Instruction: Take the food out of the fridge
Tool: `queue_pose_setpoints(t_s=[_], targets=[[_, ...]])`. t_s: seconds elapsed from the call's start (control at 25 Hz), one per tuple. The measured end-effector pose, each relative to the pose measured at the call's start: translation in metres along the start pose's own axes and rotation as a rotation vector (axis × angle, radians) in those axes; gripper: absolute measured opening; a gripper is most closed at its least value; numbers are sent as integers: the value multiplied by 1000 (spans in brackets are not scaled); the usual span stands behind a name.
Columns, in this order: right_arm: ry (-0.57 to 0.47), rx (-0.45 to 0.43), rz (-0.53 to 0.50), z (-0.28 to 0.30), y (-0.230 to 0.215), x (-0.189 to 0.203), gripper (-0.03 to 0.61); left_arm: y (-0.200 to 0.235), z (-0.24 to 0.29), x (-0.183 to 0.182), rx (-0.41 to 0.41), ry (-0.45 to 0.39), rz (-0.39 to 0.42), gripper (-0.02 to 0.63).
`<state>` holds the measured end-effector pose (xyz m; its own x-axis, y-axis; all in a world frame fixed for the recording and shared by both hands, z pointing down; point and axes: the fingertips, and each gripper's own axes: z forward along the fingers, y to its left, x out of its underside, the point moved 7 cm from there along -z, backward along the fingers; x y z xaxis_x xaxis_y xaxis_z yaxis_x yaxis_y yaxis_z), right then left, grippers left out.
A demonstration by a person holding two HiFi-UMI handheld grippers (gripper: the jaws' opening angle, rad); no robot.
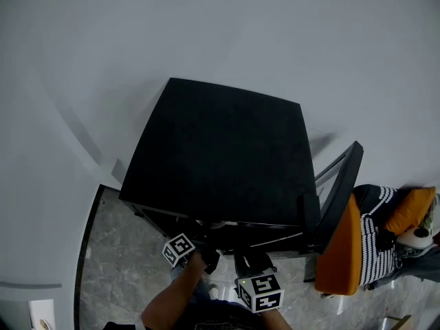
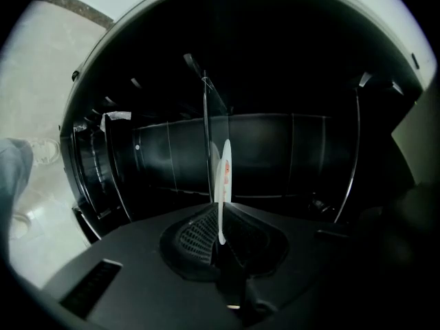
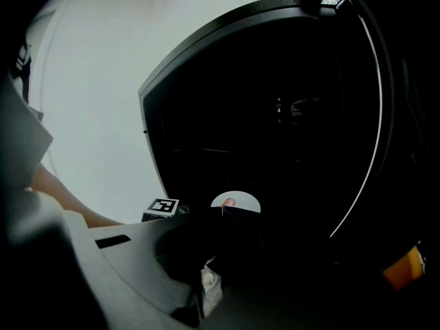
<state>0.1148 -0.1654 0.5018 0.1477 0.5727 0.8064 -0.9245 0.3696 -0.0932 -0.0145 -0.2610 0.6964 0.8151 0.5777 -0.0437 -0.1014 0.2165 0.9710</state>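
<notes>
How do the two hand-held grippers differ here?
The left hand-held gripper is shut on a thin white disc; the right hand-held gripper looks shut on nothing. In the head view, the left reaches nearer the fridge than the right. Both point into it.

— Where are the arms?
— At the bottom centre of the head view. The left gripper [image 1: 210,257] reaches up-frame with the forearm [image 1: 168,298] slanting behind it, and the right gripper [image 1: 251,261] is just beside it, to its right.
— And the fingers?
— The left ones are pressed onto the edge of a thin white plate [image 2: 221,177]. The right ones meet in a dark seam.
</notes>
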Motion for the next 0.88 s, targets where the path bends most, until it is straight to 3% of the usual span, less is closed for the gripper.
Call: queue_pose_setpoints(t_s=[0.4, 0.88], targets=[[-31, -11, 8, -23, 1, 8, 21, -15, -28, 15, 84, 2, 12, 23], [-116, -69, 45, -60, 11, 18, 21, -51, -96, 50, 137, -62, 33, 23]])
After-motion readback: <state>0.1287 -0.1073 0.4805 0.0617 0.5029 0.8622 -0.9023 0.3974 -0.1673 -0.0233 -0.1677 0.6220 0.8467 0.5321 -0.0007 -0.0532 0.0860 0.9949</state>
